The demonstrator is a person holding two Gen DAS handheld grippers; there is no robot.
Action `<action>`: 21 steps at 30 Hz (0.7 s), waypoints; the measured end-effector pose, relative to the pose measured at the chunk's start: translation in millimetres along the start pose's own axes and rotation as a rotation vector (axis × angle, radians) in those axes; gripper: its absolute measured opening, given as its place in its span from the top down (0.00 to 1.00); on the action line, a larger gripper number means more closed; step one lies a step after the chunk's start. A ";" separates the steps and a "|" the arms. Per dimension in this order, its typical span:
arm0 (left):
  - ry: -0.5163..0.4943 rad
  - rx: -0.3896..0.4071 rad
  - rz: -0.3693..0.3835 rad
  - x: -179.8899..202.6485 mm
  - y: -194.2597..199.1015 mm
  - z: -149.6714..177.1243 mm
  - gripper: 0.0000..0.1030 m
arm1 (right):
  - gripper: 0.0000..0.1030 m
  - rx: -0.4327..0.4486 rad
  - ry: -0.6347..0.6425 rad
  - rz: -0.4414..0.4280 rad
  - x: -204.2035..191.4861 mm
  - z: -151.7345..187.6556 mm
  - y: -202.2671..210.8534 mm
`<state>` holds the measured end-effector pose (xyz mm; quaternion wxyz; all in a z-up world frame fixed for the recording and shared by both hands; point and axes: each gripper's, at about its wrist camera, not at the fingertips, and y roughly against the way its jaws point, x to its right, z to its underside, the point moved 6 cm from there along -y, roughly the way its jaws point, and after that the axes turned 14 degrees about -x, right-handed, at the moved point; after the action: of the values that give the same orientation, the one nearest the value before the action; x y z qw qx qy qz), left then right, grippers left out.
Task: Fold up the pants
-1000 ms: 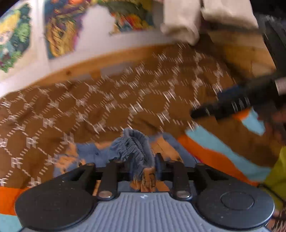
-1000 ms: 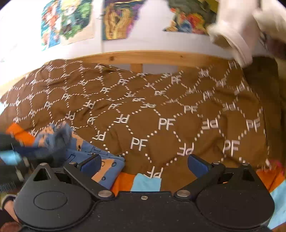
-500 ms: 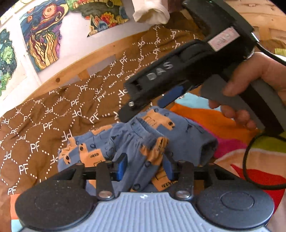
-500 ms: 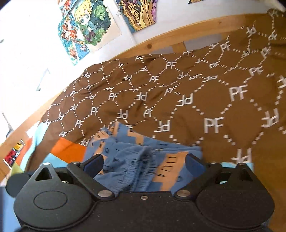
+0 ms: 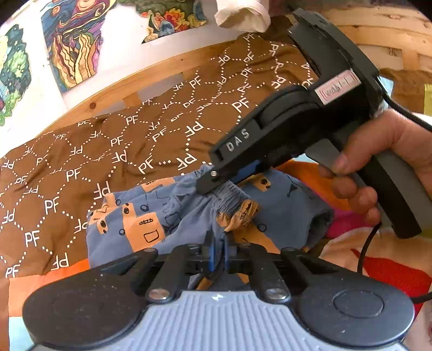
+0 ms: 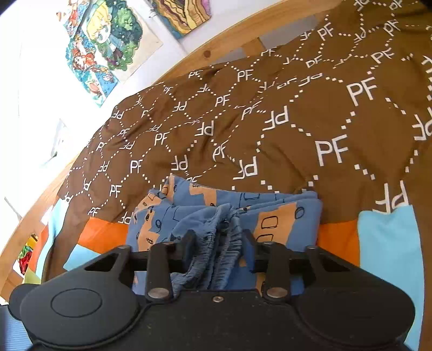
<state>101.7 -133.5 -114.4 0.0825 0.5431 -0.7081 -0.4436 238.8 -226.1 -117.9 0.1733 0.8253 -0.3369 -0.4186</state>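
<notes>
One pair of small blue pants [image 5: 189,216] with orange printed patches, lying bunched on a brown bedspread [image 5: 121,151] patterned with white "PF" letters, near its edge where orange [image 6: 102,235] and light blue [image 6: 388,243] patches of a second cover begin. Gathered elastic waistband [image 6: 218,232] raised in a ridge at the middle of the heap. Left gripper [image 5: 218,252] pinching a thin fold of the fabric, jaws just closed nearly together on it. Right gripper [image 6: 217,249] clamped across the thick bunch of waistband, jaws just drawn in from wide, cloth filling the gap between the pads. Seen from the left wrist, black right tool slanting down onto the pants, held by a hand [image 5: 378,162] on its grey grip. Beyond the bedspread, a wooden bed rail [image 5: 151,73], a white wall with colourful drawings [image 6: 108,46], and a white cloth [image 5: 243,13] hanging at the top.
</notes>
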 end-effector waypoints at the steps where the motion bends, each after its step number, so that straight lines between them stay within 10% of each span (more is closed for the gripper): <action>1: 0.005 0.004 0.003 -1.5 1.8 -0.7 0.95 | 0.77 0.004 -0.004 0.002 0.1 0.0 1.1; 6: 0.045 0.043 0.035 -8.9 19.6 -7.9 0.96 | 0.90 0.045 -0.003 -0.014 -6.7 -5.0 15.6; 21: -0.021 0.011 0.182 31.1 4.7 -12.1 0.93 | 0.80 -0.049 -0.024 0.139 24.8 6.7 51.5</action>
<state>93.4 -166.1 -115.3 0.1120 0.4722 -0.7578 -0.4362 222.7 -280.3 -106.7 0.2180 0.7903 -0.3853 -0.4237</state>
